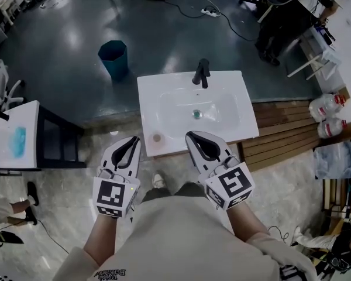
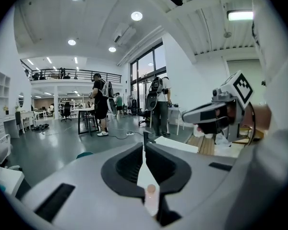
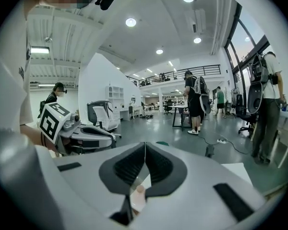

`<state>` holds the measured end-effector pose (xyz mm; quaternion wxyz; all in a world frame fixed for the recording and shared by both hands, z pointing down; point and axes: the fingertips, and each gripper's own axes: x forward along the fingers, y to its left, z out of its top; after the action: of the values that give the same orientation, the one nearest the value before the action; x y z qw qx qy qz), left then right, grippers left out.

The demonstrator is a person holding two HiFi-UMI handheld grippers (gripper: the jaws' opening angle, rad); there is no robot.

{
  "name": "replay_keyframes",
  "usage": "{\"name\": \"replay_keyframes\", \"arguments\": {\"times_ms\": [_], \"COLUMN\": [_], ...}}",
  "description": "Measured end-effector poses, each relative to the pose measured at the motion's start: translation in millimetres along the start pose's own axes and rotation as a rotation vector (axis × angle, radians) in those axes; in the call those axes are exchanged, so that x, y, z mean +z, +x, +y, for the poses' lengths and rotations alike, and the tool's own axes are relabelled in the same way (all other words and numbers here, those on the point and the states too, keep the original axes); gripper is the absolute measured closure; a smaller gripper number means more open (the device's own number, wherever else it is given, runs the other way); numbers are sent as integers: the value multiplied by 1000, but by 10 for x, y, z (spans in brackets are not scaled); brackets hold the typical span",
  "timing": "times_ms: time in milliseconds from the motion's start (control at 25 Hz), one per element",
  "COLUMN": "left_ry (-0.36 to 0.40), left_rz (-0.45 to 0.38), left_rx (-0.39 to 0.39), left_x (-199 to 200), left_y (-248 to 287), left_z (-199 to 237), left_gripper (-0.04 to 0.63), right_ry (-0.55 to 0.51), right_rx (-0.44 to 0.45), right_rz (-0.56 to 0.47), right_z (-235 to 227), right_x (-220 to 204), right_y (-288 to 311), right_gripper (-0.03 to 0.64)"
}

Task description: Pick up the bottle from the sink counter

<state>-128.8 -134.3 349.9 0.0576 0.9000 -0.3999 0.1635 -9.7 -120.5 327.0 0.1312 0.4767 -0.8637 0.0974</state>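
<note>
Head view, bottle point(image 1: 157, 137) on counter point(image 1: 147, 104) (near edge)

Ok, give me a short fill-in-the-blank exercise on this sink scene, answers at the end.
In the head view, the bottle stands near the sink counter's front ____ corner.
The left gripper and right gripper both have jaws that are ____.
The faucet at the counter's back edge is ____ in colour.
Missing words: left; shut; black.

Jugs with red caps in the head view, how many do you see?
2. Both sit at the right edge, by the wooden slats: the upper jug and the lower jug right beneath it in the picture. Others may lie out of frame.
</note>
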Motion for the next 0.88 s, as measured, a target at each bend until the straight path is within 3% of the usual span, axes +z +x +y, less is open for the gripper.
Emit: {"name": "replay_keyframes", "arguments": {"times_ms": [400,560,640,680,760,880], "left_ry": [-65,-59,-47,-47,-51,-44], "left_rz": [-13,-13,-13,-13,-7,21], "left_rx": [91,84,69,55,23,-11], "left_x": [10,11,12,5,-34,-166], "left_y": [231,320,380,421,516,654], "left_z": [156,163,143,130,95,43], "left_gripper": [578,577,575,544,397,314], "right_ry": [36,118,109,92,57,30], "right_rx": [69,152,165,167,175,198], "right_rz": [23,15,18,21,22,28], "right_z": [-307,-350,-389,-411,-437,-438], "right_x": [-26,4,5,-1,-24,-84], "right_y": [253,370,431,466,537,639], "right_gripper": [620,620,620,620,620,620]}}
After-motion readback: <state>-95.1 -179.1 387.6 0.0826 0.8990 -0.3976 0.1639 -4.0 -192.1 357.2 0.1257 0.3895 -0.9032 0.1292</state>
